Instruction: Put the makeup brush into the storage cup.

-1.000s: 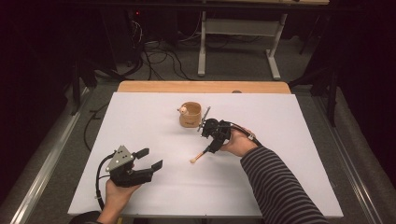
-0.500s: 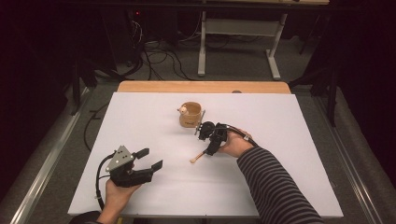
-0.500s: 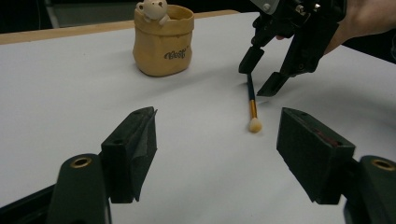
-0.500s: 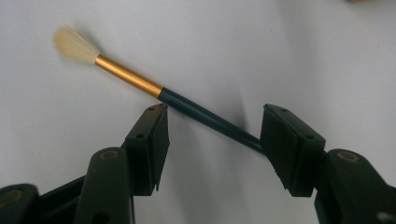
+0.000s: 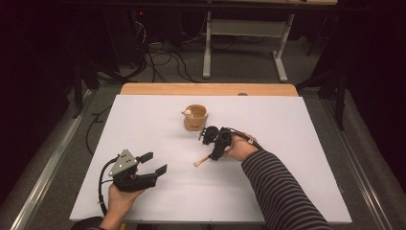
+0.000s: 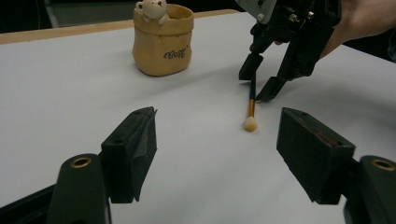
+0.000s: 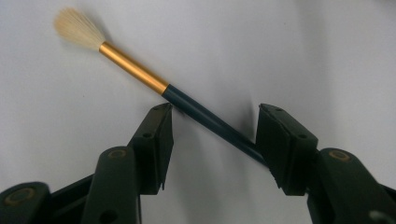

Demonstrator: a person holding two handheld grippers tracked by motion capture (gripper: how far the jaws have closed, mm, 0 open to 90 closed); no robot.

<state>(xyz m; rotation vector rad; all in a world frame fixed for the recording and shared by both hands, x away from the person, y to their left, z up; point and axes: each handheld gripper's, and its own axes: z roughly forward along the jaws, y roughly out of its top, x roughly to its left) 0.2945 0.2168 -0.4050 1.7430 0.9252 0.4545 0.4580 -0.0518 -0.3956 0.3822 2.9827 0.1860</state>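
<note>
Right gripper — jaws apart, straddling the brush handle on the table — left gripper likewise parted, holding nothing.

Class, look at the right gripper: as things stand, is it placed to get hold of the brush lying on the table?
Probably yes. The right gripper has its jaws open on either side of the brush handle, which lies flat on the white table with nothing between them.

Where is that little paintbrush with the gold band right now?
The blue-handled brush with gold band and pale bristles lies flat on the white table, between the open right gripper's jaws, just in front of the tan pot with a small figure.
</note>
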